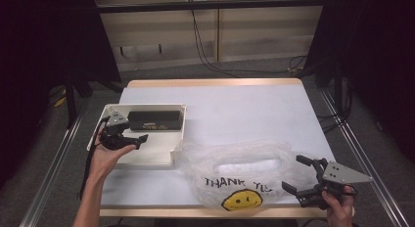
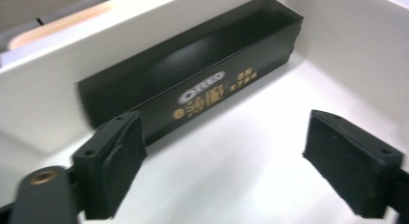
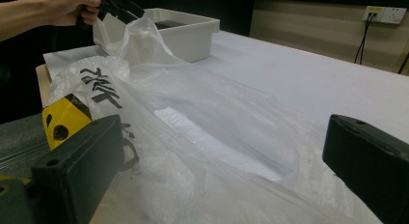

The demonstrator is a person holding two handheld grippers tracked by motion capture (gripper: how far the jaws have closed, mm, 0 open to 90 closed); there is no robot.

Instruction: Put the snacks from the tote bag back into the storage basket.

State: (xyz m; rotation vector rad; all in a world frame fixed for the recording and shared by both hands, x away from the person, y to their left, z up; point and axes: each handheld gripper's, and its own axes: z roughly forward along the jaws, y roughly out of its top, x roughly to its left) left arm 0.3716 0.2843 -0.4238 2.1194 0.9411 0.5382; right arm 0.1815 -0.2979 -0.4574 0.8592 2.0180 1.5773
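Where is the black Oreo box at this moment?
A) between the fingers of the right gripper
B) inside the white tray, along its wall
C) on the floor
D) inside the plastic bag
B: the black box lies inside the white tray, against its far wall; the open left gripper is apart from it.

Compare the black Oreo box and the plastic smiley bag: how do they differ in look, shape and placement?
The black Oreo box is opaque, dark and rigid, a long straight-edged carton; the plastic bag is translucent, pale and crumpled. The box lies inside the white tray against its far wall; the bag lies directly on the table, beside the tray. The box carries gold lettering, the bag black THANK YOU lettering and a yellow smiley. Neither is gripped.
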